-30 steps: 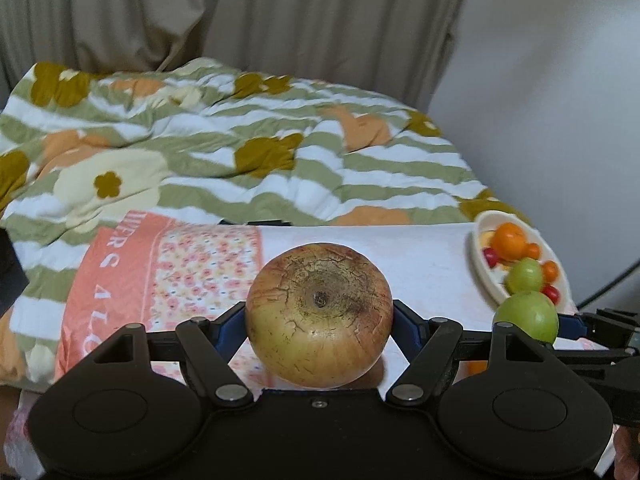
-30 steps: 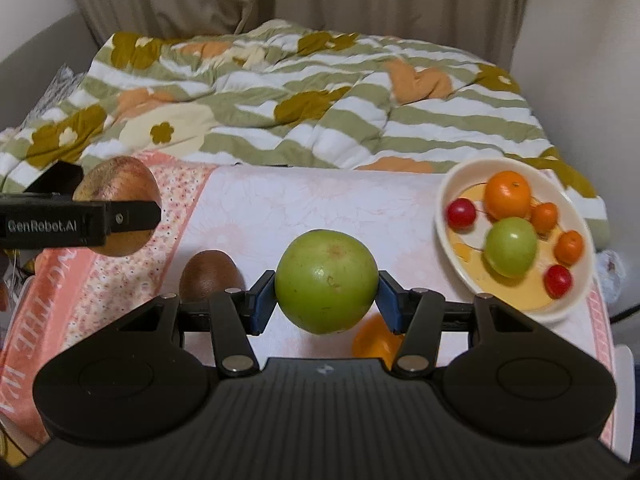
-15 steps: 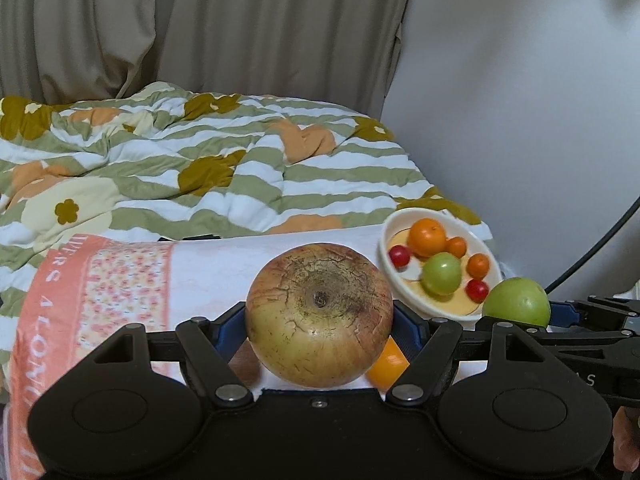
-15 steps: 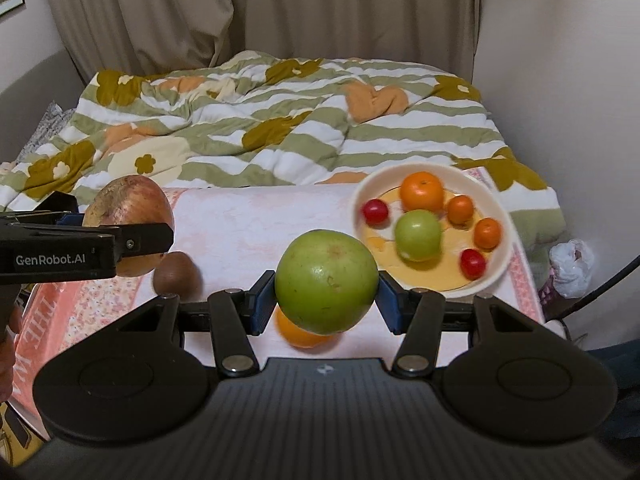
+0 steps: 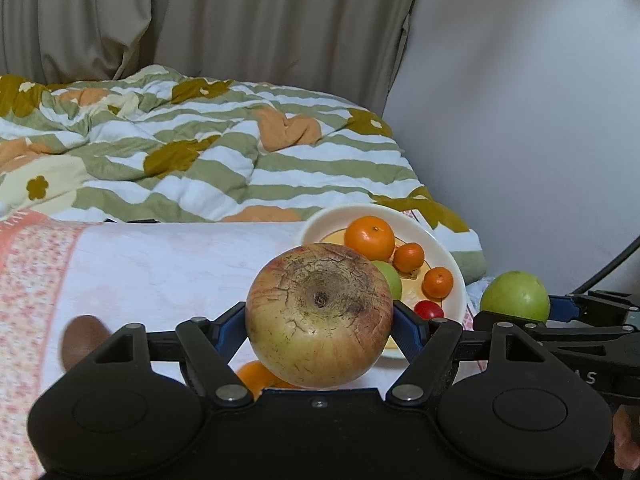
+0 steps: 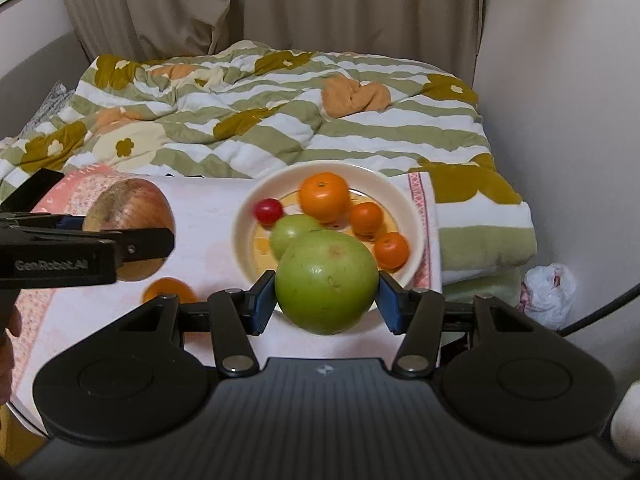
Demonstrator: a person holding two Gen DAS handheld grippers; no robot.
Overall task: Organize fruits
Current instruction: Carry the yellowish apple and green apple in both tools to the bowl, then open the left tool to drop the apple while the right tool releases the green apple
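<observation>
My left gripper (image 5: 319,330) is shut on a large russet yellow-red apple (image 5: 319,314), held above the table left of the bowl; it also shows in the right wrist view (image 6: 130,228). My right gripper (image 6: 326,304) is shut on a big green apple (image 6: 326,280), held just in front of the cream bowl (image 6: 412,216); it also shows in the left wrist view (image 5: 515,297). The bowl (image 5: 448,256) holds oranges, a green fruit and cherry tomatoes. A loose orange (image 6: 168,290) and a brown kiwi (image 5: 82,338) lie on the table.
The table has a white and pink floral cloth (image 6: 208,216). Behind it is a bed with a striped floral quilt (image 6: 280,108). A wall stands at the right, with a plastic bag (image 6: 548,292) and a black cable (image 6: 600,312) on the floor side.
Both grippers have moved right toward the bowl with their apples still held. The bowl now sits right behind each held fruit.
</observation>
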